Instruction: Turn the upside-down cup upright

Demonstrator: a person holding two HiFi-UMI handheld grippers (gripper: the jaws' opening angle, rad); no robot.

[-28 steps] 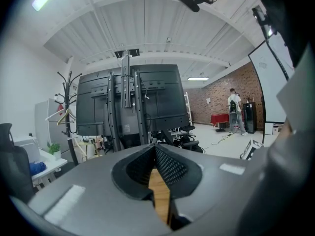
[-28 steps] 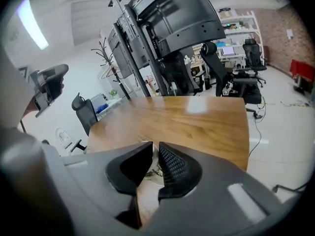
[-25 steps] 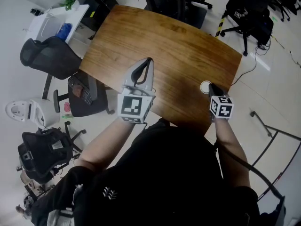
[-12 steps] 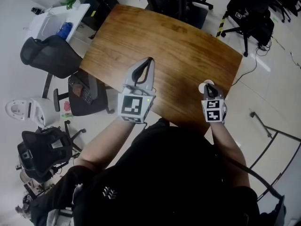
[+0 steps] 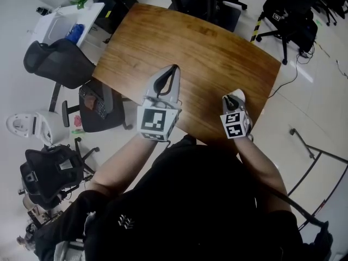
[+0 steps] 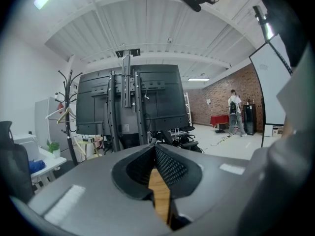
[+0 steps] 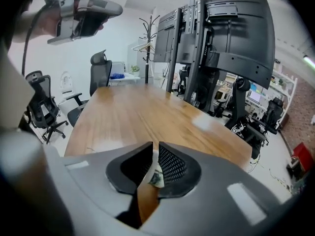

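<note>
Right gripper [image 5: 228, 98] is clamped on the white cup [image 5: 238, 95]. In the right gripper view the cup [image 7: 155, 174] wall, with a dark print on it, sits pinched between the two pads. The jaws have just eased open a touch, but the cup is between them and the pads press on it. From the head view the cup is at the tip of that gripper, over the wooden table [image 5: 190, 42] near its right front edge. We only see a white sliver past the jaws, so we can't tell its tilt or whether it touches the top. Right gripper points down at a slant toward the table. Left gripper [image 5: 173, 68] is clenched with nothing in it. In the left gripper view its tips [image 6: 155, 146] meet, and only a strip of table wood shows in the gap behind them. It's held about level over the front middle of the table, well apart from the cup. The right gripper view also catches the left gripper [image 7: 81, 11] up at the top left.
</note>
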